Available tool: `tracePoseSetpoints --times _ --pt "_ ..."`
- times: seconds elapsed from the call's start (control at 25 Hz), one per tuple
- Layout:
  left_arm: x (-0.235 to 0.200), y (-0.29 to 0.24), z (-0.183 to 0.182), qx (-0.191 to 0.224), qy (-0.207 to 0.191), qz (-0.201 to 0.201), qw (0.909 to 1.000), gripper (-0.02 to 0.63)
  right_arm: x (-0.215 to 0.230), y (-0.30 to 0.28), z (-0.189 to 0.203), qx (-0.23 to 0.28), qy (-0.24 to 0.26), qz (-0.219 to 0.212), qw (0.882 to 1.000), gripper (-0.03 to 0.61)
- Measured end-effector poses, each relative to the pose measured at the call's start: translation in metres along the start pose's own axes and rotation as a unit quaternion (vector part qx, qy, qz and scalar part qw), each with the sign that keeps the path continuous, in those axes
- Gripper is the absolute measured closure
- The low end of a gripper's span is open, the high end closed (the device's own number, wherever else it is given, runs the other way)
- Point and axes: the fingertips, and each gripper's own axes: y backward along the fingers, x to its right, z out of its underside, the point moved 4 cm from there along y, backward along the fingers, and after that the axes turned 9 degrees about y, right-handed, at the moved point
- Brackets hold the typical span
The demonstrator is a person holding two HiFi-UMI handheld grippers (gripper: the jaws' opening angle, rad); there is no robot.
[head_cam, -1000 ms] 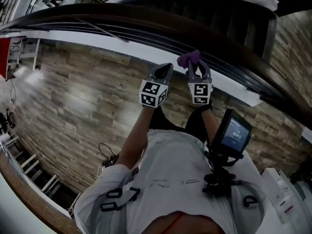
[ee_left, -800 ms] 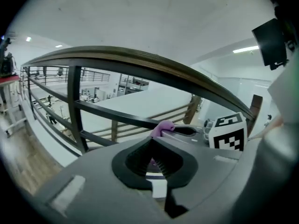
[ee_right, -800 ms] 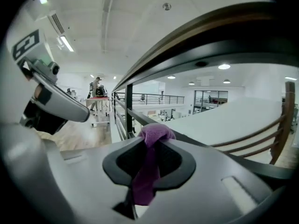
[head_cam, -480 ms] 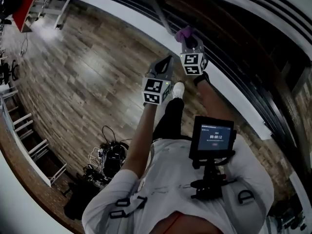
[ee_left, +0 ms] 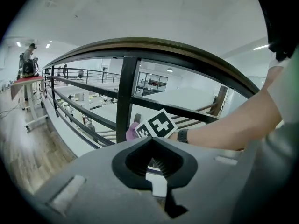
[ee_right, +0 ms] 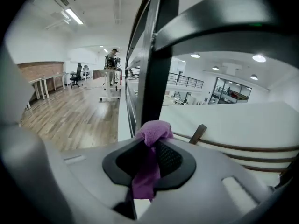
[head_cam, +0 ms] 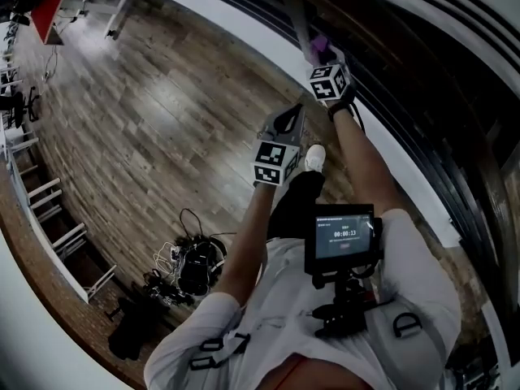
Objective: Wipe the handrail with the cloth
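Note:
The dark wooden handrail (head_cam: 406, 71) curves across the top right of the head view, above black rails and a post (head_cam: 296, 15). My right gripper (head_cam: 323, 55) reaches out to that post, shut on a purple cloth (head_cam: 318, 44). In the right gripper view the cloth (ee_right: 152, 134) bunches at the jaw tips of the gripper (ee_right: 152, 146), just short of the black post (ee_right: 159, 78). My left gripper (head_cam: 284, 128) hangs lower and nearer to me, shut and holding nothing. From the left gripper (ee_left: 150, 143) I see the handrail (ee_left: 163, 45) arching overhead and the cloth (ee_left: 131, 132) beside the post (ee_left: 125, 97).
A white ledge (head_cam: 268, 35) runs under the railing, with wood floor (head_cam: 162, 120) to its left. A bag and a tangle of cables (head_cam: 191, 270) lie on the floor near my feet. White frames (head_cam: 57, 218) stand at the far left. A small screen (head_cam: 345, 234) sits on my chest.
My right arm has stretched further out along the railing, carrying the cloth up to the post. The left gripper has stayed behind, lower, and the head view has swung.

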Motion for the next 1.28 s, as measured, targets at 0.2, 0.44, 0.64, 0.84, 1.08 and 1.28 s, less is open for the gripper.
tracePoseSetpoints --times 0.2,0.44,0.64,0.84,1.08,1.28 --pt "0.017 -0.007 -0.002 -0.002 -0.003 0.023 0.9997 0.614 0.028 0.034 0.029 -0.015 -0.077 0.047 0.996 0.525" --pt "0.084 -0.020 0.010 -0.009 -0.019 0.045 0.9988 0.614 0.064 0.112 0.096 -0.021 -0.105 0.071 0.992 0.525" --pt "0.153 -0.025 0.038 -0.029 -0.032 0.083 0.9956 0.614 0.091 0.178 0.162 -0.042 -0.136 0.106 0.984 0.525" --pt "0.159 -0.030 0.040 -0.046 -0.041 0.115 0.9914 0.614 0.095 0.198 0.187 -0.073 -0.153 0.132 0.977 0.525" --pt "0.218 -0.037 0.068 -0.075 -0.066 0.152 0.9834 0.614 0.122 0.261 0.254 -0.096 -0.173 0.164 0.966 0.525" --pt "0.285 -0.044 0.102 -0.096 -0.087 0.185 0.9742 0.614 0.158 0.329 0.322 -0.112 -0.215 0.213 0.947 0.526"
